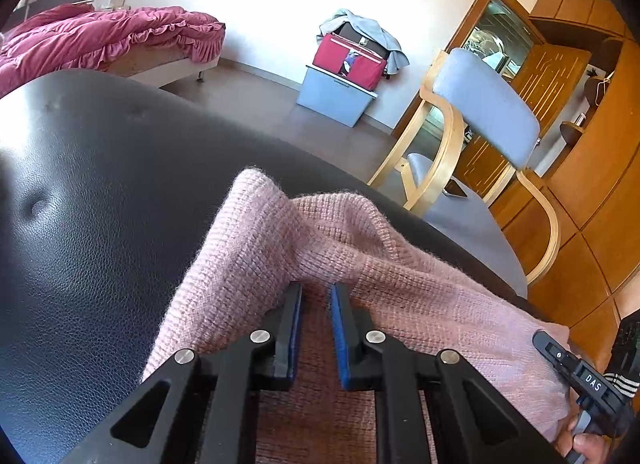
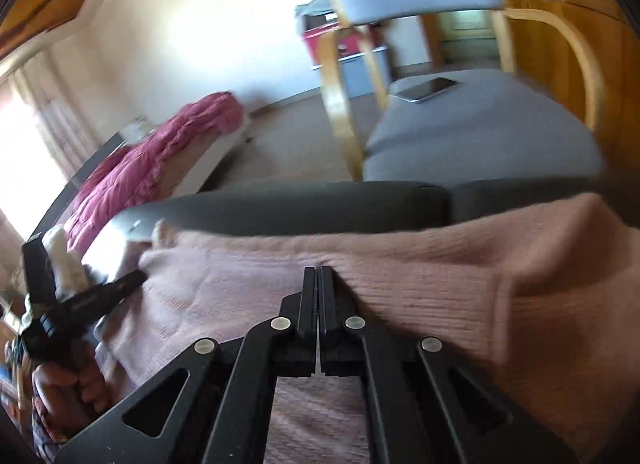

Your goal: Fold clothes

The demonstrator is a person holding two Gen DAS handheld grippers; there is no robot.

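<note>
A pink knit sweater (image 1: 400, 264) lies spread over a black leather seat (image 1: 100, 204). My left gripper (image 1: 316, 288) has its blue pads close together, and a raised fold of the sweater is bunched between the tips. In the right wrist view my right gripper (image 2: 319, 270) has its jaws pressed flat together on a ridge of the sweater (image 2: 440, 264), which puckers at the tips. That view is blurred. Each gripper shows at the edge of the other's view, held by a hand (image 2: 64, 384).
A wooden armchair with grey cushions (image 1: 480, 112) stands just beyond the seat's far edge, a phone (image 2: 428, 88) on its cushion. Wooden cabinets (image 1: 592, 164) are at the right. Farther off are a bed with a pink quilt (image 1: 100, 36) and stacked storage boxes (image 1: 348, 60).
</note>
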